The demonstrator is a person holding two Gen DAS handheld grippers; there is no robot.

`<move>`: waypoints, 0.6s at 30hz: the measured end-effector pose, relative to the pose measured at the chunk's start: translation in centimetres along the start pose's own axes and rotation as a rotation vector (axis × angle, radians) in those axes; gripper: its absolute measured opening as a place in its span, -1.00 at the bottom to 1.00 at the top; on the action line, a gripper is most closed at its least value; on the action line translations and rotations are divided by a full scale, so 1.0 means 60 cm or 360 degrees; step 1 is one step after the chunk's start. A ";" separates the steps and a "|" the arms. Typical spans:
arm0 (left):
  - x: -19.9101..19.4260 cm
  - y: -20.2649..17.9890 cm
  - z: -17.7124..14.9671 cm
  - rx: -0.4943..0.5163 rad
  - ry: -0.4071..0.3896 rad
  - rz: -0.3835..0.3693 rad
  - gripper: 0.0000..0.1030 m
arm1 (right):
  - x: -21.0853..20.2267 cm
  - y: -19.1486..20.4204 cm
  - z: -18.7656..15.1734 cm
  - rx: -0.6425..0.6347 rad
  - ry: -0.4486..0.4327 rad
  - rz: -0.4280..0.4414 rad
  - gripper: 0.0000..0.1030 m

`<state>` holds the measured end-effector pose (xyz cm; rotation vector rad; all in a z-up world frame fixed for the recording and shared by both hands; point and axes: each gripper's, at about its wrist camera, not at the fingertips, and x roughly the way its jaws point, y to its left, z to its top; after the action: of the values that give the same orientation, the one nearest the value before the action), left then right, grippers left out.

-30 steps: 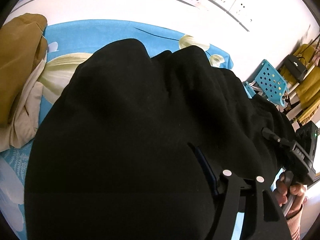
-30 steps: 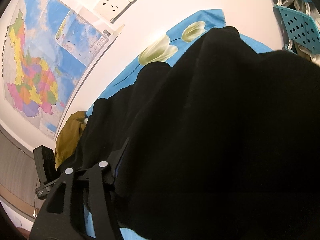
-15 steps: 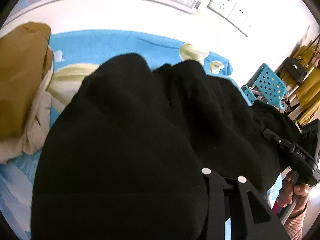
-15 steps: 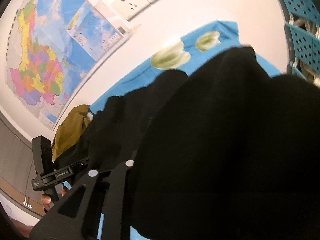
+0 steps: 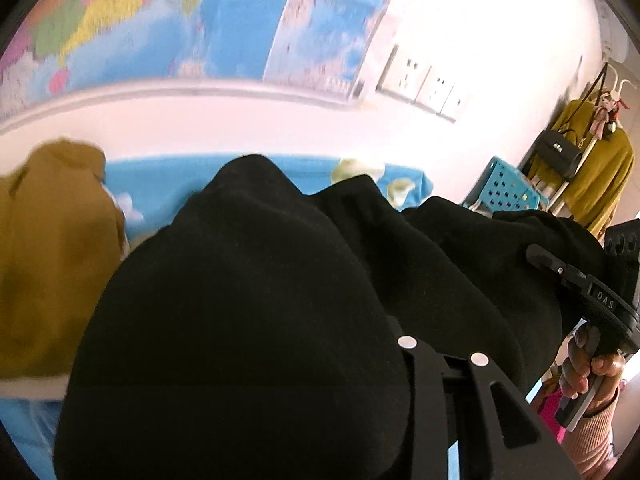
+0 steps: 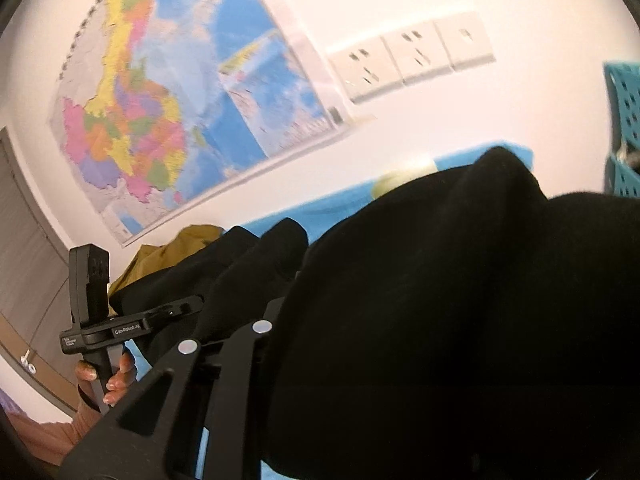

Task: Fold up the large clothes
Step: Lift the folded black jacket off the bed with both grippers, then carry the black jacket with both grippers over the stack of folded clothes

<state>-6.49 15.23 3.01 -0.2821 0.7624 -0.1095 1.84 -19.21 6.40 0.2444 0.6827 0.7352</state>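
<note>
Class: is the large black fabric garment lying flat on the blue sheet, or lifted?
Lifted: the large black fabric garment hangs bunched between left claw and right claw.

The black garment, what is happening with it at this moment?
A person holds one hand-held gripper in each hand, and both grip the black garment. The left hand-held gripper and the right hand-held gripper hold it up above the blue flowered sheet; it hangs in bulky folds and hides most of both views. No neat fold shows yet. A mustard garment lies on the sheet to the left.
</note>
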 end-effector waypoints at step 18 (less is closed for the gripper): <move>-0.197 0.100 0.131 0.0011 -0.0423 0.0279 -0.39 | 0.078 0.223 0.176 -0.0339 -0.0193 0.0258 -0.67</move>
<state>-9.57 24.98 14.56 -0.2169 0.5197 0.0903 4.07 -6.03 17.94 0.1489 0.4687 0.9338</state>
